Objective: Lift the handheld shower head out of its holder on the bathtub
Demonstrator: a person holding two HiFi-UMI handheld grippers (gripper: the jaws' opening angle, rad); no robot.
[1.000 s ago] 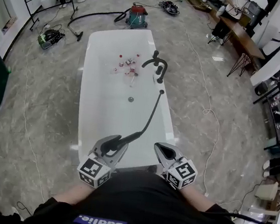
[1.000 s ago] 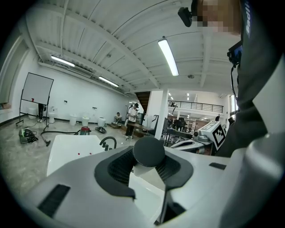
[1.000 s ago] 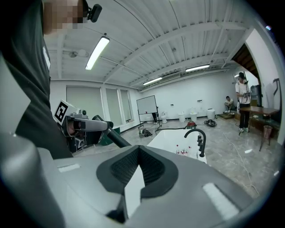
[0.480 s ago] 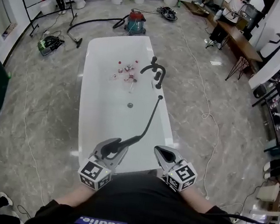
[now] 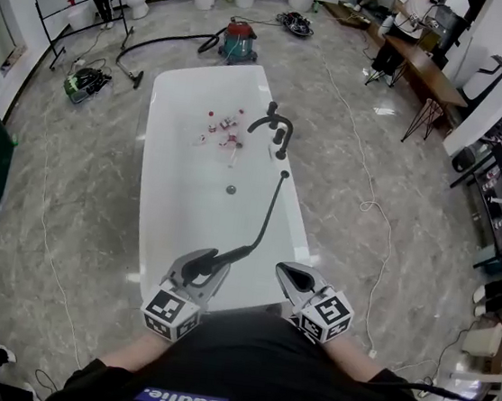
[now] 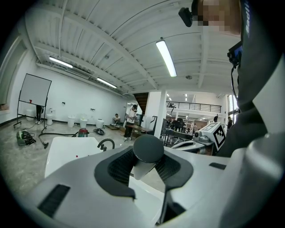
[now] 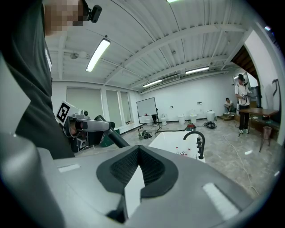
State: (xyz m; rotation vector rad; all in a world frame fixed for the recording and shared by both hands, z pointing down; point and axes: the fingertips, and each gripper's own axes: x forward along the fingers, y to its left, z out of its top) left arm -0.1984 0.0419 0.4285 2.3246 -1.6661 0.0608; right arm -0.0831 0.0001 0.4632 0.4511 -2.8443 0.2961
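While your left claw (image 5: pixel 199 269) pinches the shower head (image 5: pixel 224 256) over the bathtub's (image 5: pixel 153 138) near end, its handle points away toward the faucet (image 5: pixel 281 138); your right claw (image 5: pixel 296 279), pressed together, waits just beside.

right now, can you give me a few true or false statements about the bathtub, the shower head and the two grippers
1. The left gripper is shut on the handheld shower head. True.
2. The right gripper holds the hose. False: it is shut and empty; the hose runs from the rim of the bathtub to the shower head.
3. The shower head sits in a holder beside the faucet. False: it is at the bathtub's near end, in the left gripper.
4. Small items lie inside the bathtub near the faucet. True.
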